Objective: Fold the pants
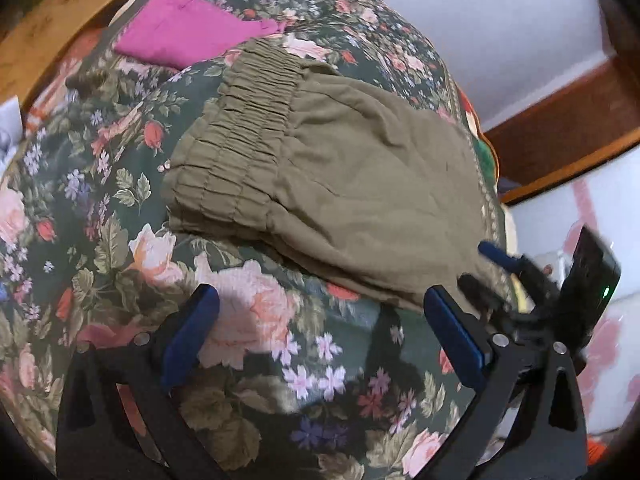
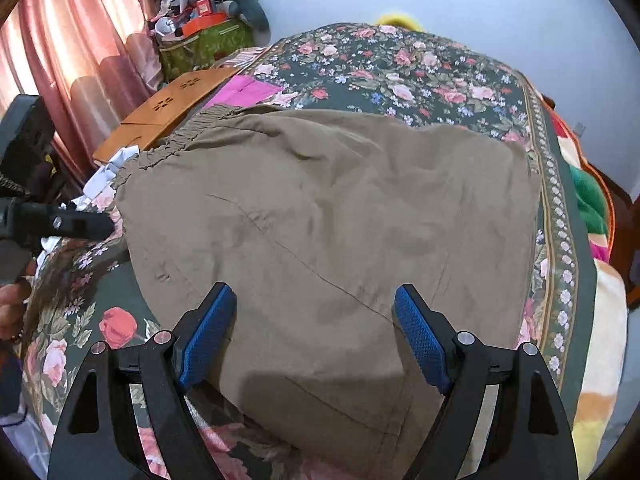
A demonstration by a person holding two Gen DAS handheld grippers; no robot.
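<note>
1. Pants [image 2: 320, 220], olive-brown, lie flat on the flowered bedspread [image 1: 100, 208], already doubled into a broad pad, with the gathered elastic waistband [image 1: 244, 136] at one end.

2. Long axis: judged from both views, the cloth runs from the waistband end to the plain end near the bedspread's patterned border. In the right wrist view that line goes from upper left to lower right.

3. Right gripper [image 2: 316, 336] hangs over the near part of the pants, pointing steeply down. Its jaws are spread wide with nothing between them; the blue pads [image 2: 206, 340] show clear of the cloth, though I cannot tell whether the tips brush it.

4. Left gripper [image 1: 320, 332] is off the pants, over bare bedspread beside their near edge. Its jaws are also spread and empty. The pants lie ahead of it and to its right; the waistband is well ahead, up the picture.

5. Nearer hand: the right one is directly above the fabric, so it looks better placed to take an edge first. The left would need to travel toward the cloth before it could pinch anything.

6. A pink garment [image 1: 188, 32] sits beyond the waistband, apart from the pants, and should not get in the way of a further fold.
</note>
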